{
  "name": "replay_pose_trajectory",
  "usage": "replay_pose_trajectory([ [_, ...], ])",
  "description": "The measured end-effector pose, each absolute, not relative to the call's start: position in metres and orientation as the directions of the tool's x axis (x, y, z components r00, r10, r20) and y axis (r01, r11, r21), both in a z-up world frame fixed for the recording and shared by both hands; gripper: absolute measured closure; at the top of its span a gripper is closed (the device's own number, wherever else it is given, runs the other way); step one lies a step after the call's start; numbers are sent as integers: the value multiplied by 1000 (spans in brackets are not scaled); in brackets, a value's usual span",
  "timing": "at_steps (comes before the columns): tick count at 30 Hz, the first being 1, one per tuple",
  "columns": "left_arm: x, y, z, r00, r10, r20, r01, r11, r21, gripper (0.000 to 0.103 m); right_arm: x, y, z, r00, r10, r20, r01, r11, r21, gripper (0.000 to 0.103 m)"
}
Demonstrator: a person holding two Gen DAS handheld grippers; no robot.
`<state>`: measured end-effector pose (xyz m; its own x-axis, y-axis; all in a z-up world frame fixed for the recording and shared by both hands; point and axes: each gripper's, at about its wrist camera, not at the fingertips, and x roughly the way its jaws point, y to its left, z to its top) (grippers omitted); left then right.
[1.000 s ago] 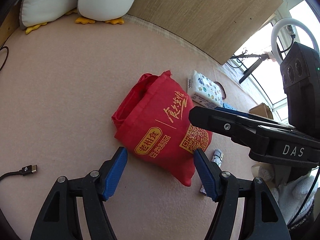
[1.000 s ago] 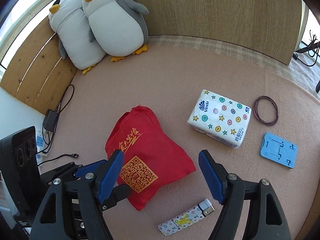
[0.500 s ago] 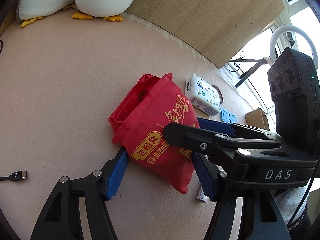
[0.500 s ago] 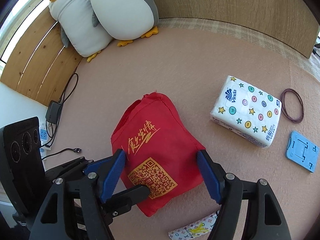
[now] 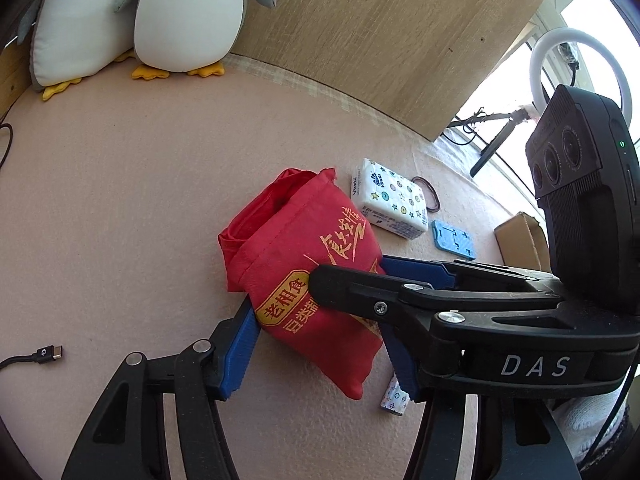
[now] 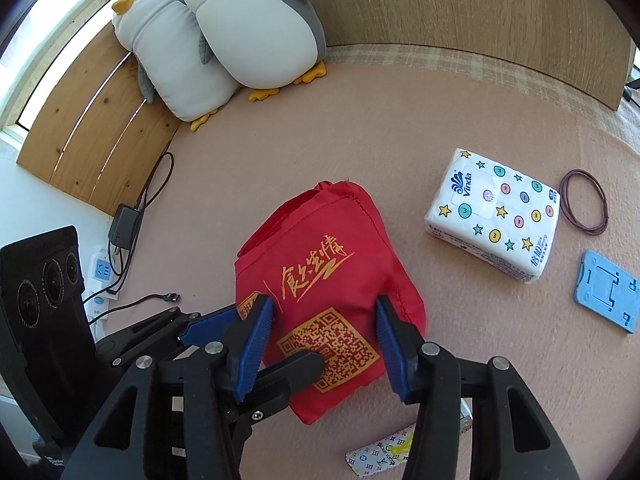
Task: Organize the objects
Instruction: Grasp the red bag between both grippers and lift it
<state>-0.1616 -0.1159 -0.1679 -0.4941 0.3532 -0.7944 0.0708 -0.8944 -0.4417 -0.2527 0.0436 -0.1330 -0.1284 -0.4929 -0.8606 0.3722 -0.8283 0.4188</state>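
Note:
A red cloth bag (image 5: pixel 296 264) (image 6: pixel 320 264) with gold print lies on the pink mat. My left gripper (image 5: pixel 320 356) straddles its near corner. Its jaws are closing, its blue pads (image 5: pixel 240 352) are at the bag's sides, and the fabric there is not squeezed. My right gripper (image 6: pixel 322 348) comes in from the other side, its jaws closing, and its pads (image 6: pixel 390 352) pinch the bag's lower part, which bunches up. The two grippers cross over the bag, so each hides part of the other's fingers.
A white tissue pack (image 6: pixel 496 220), a brown hair tie (image 6: pixel 584 202) and a blue plastic stand (image 6: pixel 608 296) lie to the right. A patterned stick (image 6: pixel 380 454) is near the bag's corner. Two plush penguins (image 6: pixel 248 28) lean at the back. A cable end (image 5: pixel 44 354) lies to the left.
Both grippers moved forward over the red bag and their jaws narrowed. The right one went from wide open beside the bag to pinching it, and the fabric bulged.

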Motion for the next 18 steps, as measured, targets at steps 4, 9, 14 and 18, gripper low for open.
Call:
replay_pose_trajectory([
  [4,-164,-111,-175,-469,341,-815,79,-903,-423,41,-251,47,-136,-115,-495,-861,373,-825,424,55],
  [9,-167,-122,-191,-458,384,-802,119,-867,-484,37,-250,41,-138,-109,-475,-873,402,-824,398,56],
  [14,-168,-120,-192,-478,386,-789,97,-870,-484,36,-256,36,-141,-84,-467,-880,428,-815,391,49],
  [18,-169,-124,-191,-488,394,-779,102,-860,-500,37,-255,31,-140,-102,-464,-880,421,-821,385,47],
])
